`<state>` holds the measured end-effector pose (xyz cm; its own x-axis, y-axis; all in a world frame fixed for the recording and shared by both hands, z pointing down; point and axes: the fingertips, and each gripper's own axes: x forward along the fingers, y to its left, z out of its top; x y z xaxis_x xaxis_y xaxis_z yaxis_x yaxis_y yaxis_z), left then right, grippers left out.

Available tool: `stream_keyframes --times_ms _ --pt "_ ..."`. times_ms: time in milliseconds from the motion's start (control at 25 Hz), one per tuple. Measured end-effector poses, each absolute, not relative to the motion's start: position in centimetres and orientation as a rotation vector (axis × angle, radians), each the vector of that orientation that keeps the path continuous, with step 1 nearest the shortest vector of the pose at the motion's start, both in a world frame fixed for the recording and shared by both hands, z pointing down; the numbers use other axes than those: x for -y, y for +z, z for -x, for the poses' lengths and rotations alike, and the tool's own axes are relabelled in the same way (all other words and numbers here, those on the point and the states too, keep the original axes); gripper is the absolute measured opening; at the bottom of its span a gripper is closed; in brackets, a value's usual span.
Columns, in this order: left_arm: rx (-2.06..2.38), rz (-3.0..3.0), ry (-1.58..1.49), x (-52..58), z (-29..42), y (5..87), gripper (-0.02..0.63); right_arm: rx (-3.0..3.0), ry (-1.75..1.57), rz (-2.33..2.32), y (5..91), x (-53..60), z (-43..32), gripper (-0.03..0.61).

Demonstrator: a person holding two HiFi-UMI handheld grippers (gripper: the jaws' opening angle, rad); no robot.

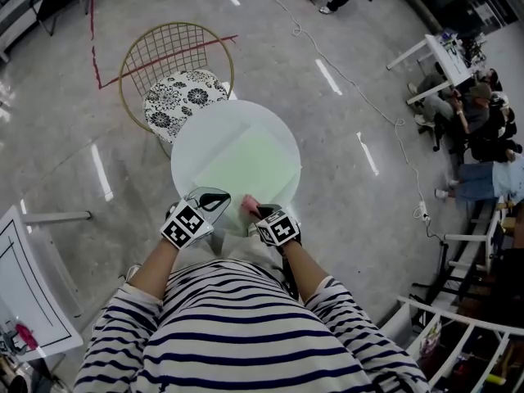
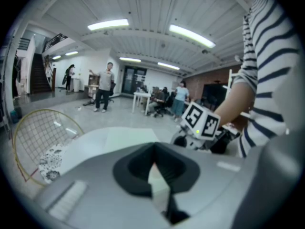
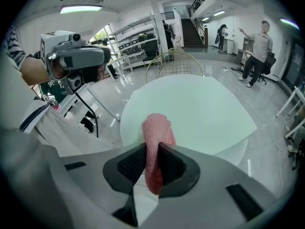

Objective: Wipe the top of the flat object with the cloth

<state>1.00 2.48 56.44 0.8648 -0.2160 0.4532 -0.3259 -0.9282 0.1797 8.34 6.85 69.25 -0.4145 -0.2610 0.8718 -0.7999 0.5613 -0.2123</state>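
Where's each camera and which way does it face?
Head view: on the head, looking steeply down at the table; shows both forearms, left claw, right claw.
Left gripper view: on the left claw, facing across the table; shows its shut jaws, the right claw.
Right gripper view: on the right claw, angled down at the table; shows jaws shut on the cloth.
Shared: all three show the table and chair.

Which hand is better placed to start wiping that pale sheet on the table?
Right. The right gripper is clamped on the pink cloth, close to the sheet. The left gripper is shut and empty.
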Motion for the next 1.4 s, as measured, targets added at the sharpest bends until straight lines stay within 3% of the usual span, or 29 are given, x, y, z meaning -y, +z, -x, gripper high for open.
stream_keyframes --times_ms 880,1400 --pt "0.44 -2.823 0.611 -1.7 -0.1 54.4 0.006 2.028 0.942 -0.669 68.4 -10.5 -2.8 0.051" --pt "0.542 -2.867 0.406 0.0 1.0 48.0 0.006 2.403 0.854 -0.865 57.7 -4.9 -0.6 0.051"
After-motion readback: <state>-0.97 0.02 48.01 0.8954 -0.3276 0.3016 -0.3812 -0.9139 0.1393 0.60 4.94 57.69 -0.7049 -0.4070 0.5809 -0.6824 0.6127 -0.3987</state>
